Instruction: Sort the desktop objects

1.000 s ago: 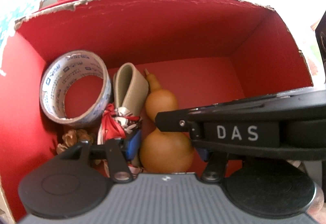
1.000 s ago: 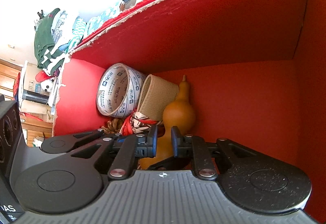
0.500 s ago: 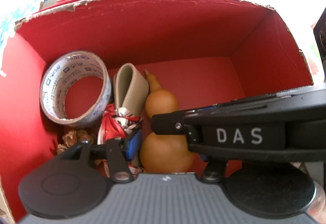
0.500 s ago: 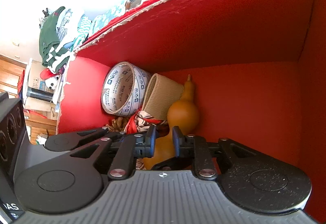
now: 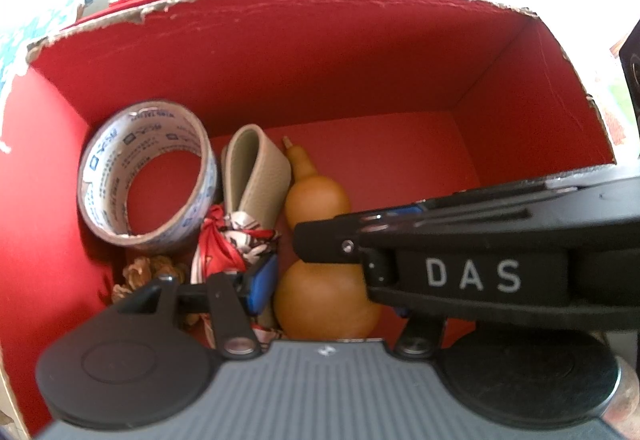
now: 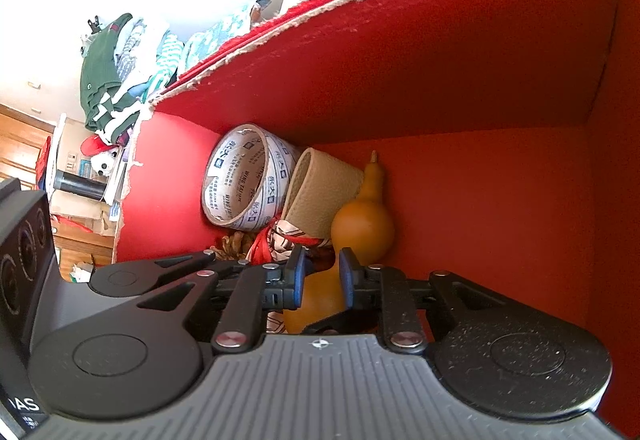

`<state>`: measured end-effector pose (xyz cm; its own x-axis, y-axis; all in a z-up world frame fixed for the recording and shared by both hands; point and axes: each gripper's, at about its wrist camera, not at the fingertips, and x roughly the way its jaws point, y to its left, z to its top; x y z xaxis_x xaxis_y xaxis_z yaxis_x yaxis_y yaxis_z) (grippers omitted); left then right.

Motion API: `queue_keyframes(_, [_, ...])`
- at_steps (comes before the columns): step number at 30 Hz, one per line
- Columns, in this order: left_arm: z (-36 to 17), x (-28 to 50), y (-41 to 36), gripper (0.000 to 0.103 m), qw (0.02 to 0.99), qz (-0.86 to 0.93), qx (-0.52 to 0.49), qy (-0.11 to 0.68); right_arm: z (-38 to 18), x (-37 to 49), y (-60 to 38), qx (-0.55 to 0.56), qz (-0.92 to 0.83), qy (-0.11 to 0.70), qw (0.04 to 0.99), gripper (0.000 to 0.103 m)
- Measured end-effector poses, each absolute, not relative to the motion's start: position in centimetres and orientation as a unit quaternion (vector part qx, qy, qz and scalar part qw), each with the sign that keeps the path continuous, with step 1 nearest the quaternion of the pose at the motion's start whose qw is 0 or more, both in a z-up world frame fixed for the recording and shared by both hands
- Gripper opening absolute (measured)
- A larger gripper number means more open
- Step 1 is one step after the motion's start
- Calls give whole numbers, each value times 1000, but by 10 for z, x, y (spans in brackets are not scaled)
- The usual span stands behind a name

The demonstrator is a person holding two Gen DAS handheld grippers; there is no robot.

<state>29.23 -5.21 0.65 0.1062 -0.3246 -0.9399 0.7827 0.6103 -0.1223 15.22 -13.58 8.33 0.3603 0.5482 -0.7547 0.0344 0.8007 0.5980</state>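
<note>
Red cardboard box (image 5: 360,88), smooth inside w/ a torn, ragged top edge. All the stuff sits in its left half, packed close. Tape roll (image 5: 146,176): a shiny ring w/ blue print, standing on edge vs. the left wall. Next to it a tan pouch (image 5: 256,168), soft, bumpy like leather, folded over. Under that a red & white cloth (image 5: 236,240), scrunched up, & a brown pinecone (image 5: 148,272) in the corner. Gourd (image 5: 320,272): smooth, orange-brown, two round bulbs, thin stem at the far end, lying flat beside the pouch.

Left gripper (image 5: 328,292) points steeply down into the box, fingers apart, one each side of the gourd's big bulb; can't tell if they touch. Right gripper (image 6: 322,280) tilts down from the right, crossing over the left one. Its blue pads (image 6: 298,282) have a small gap & hold nothing; the gourd lies below.
</note>
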Motion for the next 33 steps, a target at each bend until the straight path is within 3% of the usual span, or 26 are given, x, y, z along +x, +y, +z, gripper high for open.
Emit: queue_keyframes(33, [10, 296, -45, 64, 711, -386, 215, 547, 86, 153, -139, 271, 173, 522, 790, 23])
